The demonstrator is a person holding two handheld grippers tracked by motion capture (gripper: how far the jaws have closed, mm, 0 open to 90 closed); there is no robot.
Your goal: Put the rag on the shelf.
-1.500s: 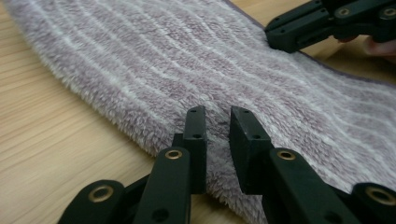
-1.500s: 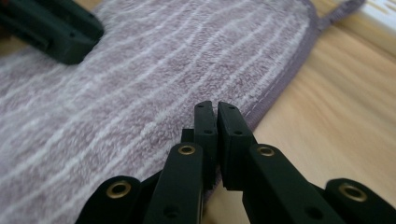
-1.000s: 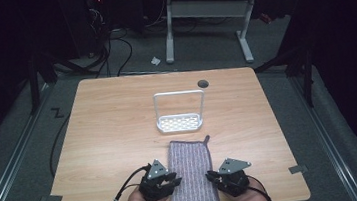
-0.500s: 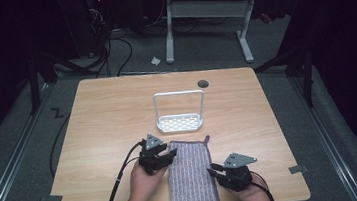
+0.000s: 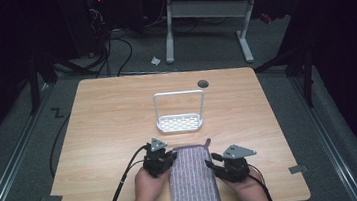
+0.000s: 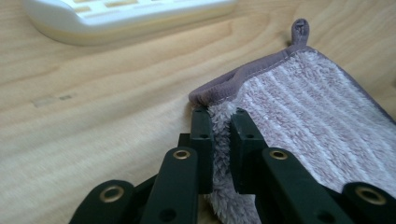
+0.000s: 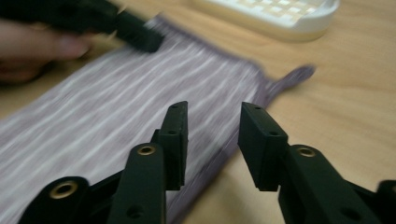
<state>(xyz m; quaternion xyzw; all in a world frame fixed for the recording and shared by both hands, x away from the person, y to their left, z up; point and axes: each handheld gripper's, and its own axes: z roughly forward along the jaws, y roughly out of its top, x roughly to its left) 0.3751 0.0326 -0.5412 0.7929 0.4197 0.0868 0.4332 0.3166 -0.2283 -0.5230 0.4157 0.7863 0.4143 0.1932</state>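
The left gripper [image 6: 219,116] has just been closing and now pinches the towel [image 5: 193,182] at its far left corner, fluffy pile squeezed between the jaws, presumably to lift or fold that edge. The right gripper [image 7: 212,109] has just been opening; its jaws straddle the right hem, pressing nothing (ready to bite, I'd say). The mauve striped terry towel lies flat at the table's [image 5: 108,118] near edge, hanging loop [image 6: 300,29] pointing toward the white perforated rack [image 5: 180,123].

Fluffy ribbed terry towel [image 5: 193,179] on smooth matt wooden table [image 5: 108,118].
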